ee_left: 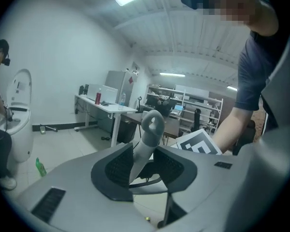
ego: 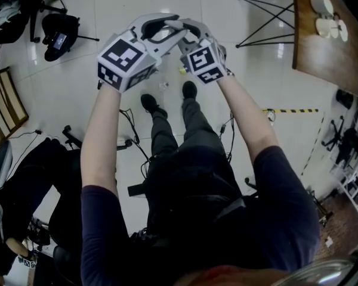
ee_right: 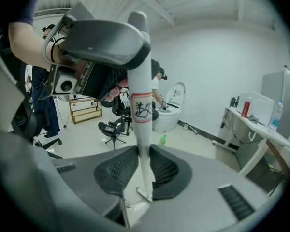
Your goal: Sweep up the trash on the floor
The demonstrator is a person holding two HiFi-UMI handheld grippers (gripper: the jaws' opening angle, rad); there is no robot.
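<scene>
Holding one grey handle (ee_right: 139,81) in both grippers, I stand on a white tiled floor (ego: 77,94). My left gripper (ee_left: 144,166) is closed on the handle near its top. Both pads press against it, and the handle's looped end stands just clear of the jaws. My right gripper (ee_right: 141,170) is closed on the same handle further down, with a red-edged label (ee_right: 141,109) bearing handwritten marks between the two grips. The head view shows both grippers raised in front of me, nearly touching. Trash: a whitish scrap (ego: 163,85) and a yellowish scrap (ego: 182,70) lie on the floor near my shoes (ego: 149,103), between and just ahead of them. They are too small to identify, possibly paper.
</scene>
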